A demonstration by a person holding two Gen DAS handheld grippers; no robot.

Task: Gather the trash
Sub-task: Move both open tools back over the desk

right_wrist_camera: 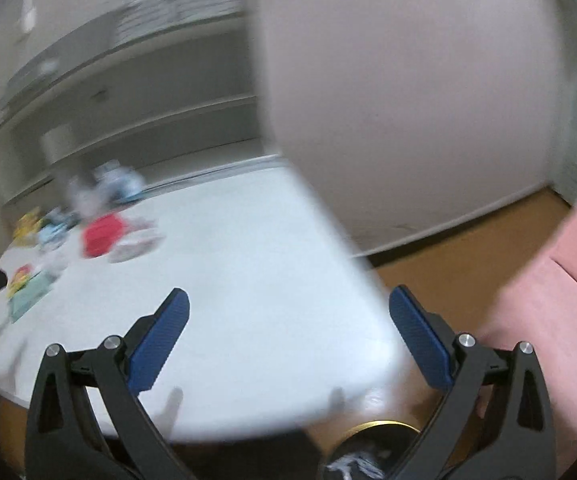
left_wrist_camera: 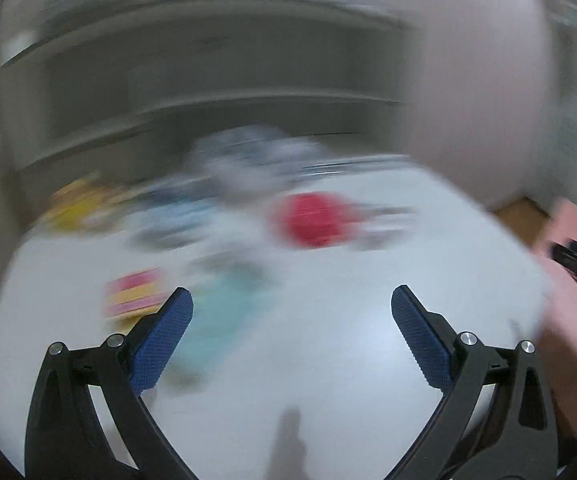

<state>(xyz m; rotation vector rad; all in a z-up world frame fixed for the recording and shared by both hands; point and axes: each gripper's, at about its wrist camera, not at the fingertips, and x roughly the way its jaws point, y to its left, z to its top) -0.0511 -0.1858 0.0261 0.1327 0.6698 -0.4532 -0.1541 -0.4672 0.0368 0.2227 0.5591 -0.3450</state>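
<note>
While both views blur, my left gripper and right gripper hang above the white table, jaws spread wide, holding and touching nothing.

Motion-smeared litter on the table, kinds unreadable
</note>
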